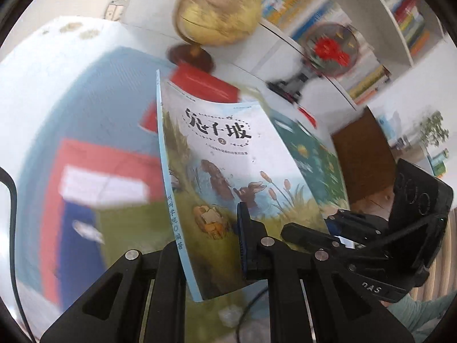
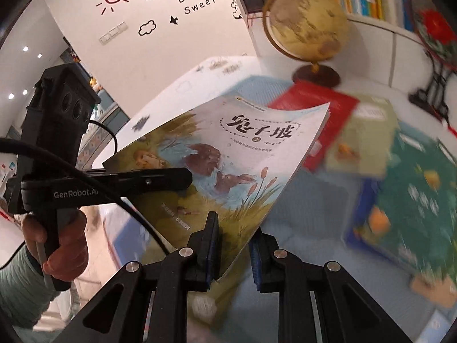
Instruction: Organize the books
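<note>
A thin picture book with rabbits on its cover (image 1: 228,171) (image 2: 228,157) is held up, tilted, above the table by both grippers. My left gripper (image 1: 211,245) is shut on its lower edge near the spine; in the right wrist view the left gripper (image 2: 187,177) clamps the book's left side, with a hand (image 2: 57,243) on its handle. My right gripper (image 2: 234,237) is shut on the book's lower corner, one pad on the cover and one behind. In the left wrist view the right gripper (image 1: 308,234) bites the book's right edge.
Several books lie on a blue mat (image 2: 314,205) below: a red book (image 2: 314,103) (image 1: 205,85), a pale green book (image 2: 362,137), a dark green book (image 2: 414,200) (image 1: 311,160). A globe (image 2: 305,23) (image 1: 220,11) and a red ornament (image 1: 328,48) stand before full bookshelves (image 1: 400,28).
</note>
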A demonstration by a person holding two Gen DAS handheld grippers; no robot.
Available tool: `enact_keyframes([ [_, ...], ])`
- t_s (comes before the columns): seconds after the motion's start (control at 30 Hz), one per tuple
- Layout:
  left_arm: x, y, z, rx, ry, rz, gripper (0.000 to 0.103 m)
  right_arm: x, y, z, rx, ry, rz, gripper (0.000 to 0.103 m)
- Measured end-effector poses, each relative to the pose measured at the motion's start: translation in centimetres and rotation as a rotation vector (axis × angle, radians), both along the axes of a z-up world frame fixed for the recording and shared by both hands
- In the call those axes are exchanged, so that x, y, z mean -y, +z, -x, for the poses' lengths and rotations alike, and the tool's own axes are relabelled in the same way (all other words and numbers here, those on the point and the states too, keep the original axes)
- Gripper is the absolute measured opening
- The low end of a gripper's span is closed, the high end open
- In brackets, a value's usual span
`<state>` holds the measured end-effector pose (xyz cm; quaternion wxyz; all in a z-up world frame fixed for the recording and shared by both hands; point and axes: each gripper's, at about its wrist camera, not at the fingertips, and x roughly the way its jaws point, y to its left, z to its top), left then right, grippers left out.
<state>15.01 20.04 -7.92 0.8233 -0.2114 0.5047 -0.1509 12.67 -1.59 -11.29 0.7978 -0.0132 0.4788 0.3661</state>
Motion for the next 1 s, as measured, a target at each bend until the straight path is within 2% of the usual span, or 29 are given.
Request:
enact_keyframes([
  [0.1,-5.0,-0.6,-3.5,-0.003,0.022,-0.033,0.01,-5.0,-0.6,-3.2,0.0,0.002,-0.003,0.019],
  [0.23,-10.7,-2.9,-9.1,-0.021,0.028,-0.061,0.01,-11.3,-3.0,-8.9,-0.039,-0.017,-0.01,0.019],
  [0.4,-14.3,-5.8,-14.1,-0.066,0.016,-0.075,0.012,-15.9,-5.7,-14.5,-0.095,-0.067,-0.002,0.019],
  [0.5,-15.2,-6.8,-15.7,-0.095,0.008,-0.084,0.017,-17.0,-7.0,-16.4,-0.124,-0.101,-0.009,0.019],
  [0.53,-15.5,-7.2,-16.2,-0.11,0.007,-0.108,0.025,-17.1,-7.3,-16.6,-0.133,-0.11,-0.012,0.019],
  [0.67,-16.1,-8.8,-17.2,-0.164,0.022,-0.149,0.035,-18.1,-8.4,-17.3,-0.166,-0.139,0.0,0.019],
  [0.9,-17.2,-10.6,-18.3,-0.199,0.067,-0.191,0.039,-19.4,-10.7,-18.8,-0.205,-0.191,0.02,0.019],
  [1.0,-17.2,-10.4,-18.6,-0.211,0.077,-0.234,0.046,-19.4,-11.0,-19.1,-0.217,-0.208,0.013,0.02],
])
